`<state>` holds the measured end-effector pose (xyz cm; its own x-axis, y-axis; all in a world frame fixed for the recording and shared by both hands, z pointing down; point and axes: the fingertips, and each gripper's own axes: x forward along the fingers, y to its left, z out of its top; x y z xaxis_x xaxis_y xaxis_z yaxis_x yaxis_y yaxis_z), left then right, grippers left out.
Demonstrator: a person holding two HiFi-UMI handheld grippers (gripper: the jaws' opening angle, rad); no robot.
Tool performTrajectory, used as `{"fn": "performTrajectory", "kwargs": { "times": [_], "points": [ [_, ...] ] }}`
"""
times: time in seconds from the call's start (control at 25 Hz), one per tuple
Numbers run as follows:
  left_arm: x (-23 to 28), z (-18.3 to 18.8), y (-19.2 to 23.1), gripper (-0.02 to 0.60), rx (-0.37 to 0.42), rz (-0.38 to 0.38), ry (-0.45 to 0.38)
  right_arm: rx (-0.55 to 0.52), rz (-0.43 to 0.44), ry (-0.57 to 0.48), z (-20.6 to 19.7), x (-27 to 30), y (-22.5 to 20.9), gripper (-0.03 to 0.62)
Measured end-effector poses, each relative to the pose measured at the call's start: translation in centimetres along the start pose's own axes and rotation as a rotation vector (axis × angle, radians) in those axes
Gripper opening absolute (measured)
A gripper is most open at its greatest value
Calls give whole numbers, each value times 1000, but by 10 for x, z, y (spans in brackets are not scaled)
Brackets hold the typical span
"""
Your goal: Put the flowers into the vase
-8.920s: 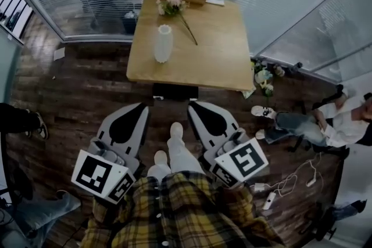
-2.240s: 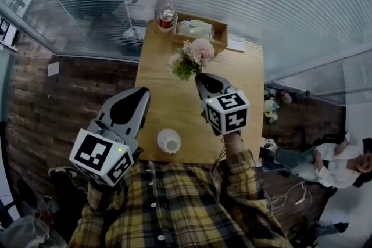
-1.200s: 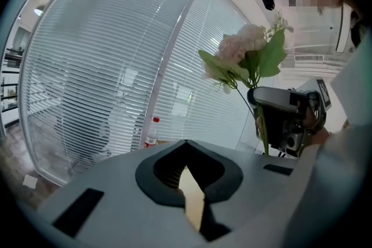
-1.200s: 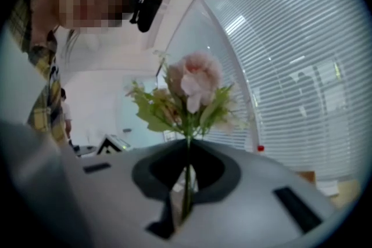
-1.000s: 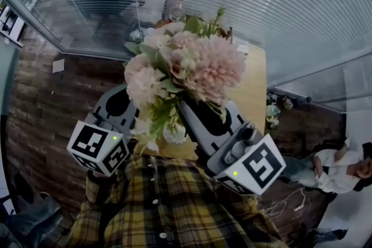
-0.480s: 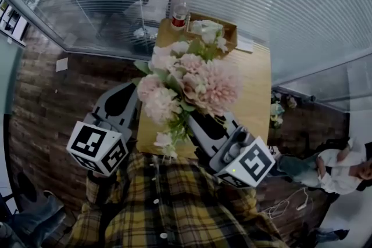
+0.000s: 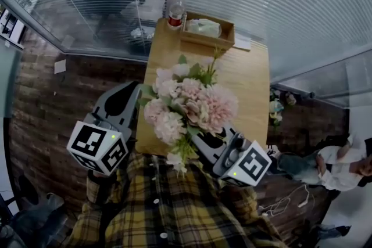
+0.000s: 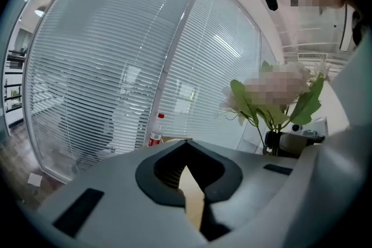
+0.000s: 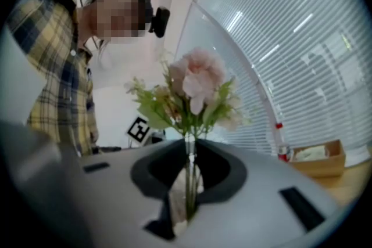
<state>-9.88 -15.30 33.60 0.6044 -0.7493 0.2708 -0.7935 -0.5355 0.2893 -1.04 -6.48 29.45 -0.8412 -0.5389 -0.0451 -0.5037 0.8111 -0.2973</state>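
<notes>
A bunch of pale pink flowers [image 7: 192, 107] with green leaves stands upright over the near end of the wooden table [image 7: 250, 78]. My right gripper [image 7: 197, 137] has the green stems [image 9: 189, 183] between its jaws, which are opening while the pads still touch the stems. Through the jaw gap in the right gripper view a white shape [image 9: 176, 186] shows behind the stems, probably the vase. In the head view the blooms hide the vase. My left gripper [image 7: 131, 89] hangs beside the flowers at the table's left edge, shut and empty [image 8: 186, 142].
A red-capped bottle [image 7: 176, 9] and a shallow wooden box [image 7: 206, 32] stand at the table's far end, against glass walls with blinds. A person sits on the floor at the right [image 7: 343, 165]. Cables lie on the brick floor [image 7: 285, 200].
The flowers have come down and away from the camera, towards the table's near edge, with my right gripper sinking under them. The left gripper has stayed put.
</notes>
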Motion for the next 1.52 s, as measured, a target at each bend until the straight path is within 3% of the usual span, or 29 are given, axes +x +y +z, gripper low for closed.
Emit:
{"fn": "performTrajectory", "kwargs": {
  "times": [0.24,0.84,1.36,1.52],
  "points": [
    [6,-1,3,9,-5,-6,8,20,17,28,-1,-1,-3,49],
    [20,-4,-8,11,-1,-18,16,-5,133,352,-55,-19,9,60],
    [6,-10,-15,10,-9,-28,16,-12,128,523,-89,-29,18,129],
    [-2,-10,-23,10,-4,-30,8,-30,123,529,-89,-38,27,153]
  ]
}}
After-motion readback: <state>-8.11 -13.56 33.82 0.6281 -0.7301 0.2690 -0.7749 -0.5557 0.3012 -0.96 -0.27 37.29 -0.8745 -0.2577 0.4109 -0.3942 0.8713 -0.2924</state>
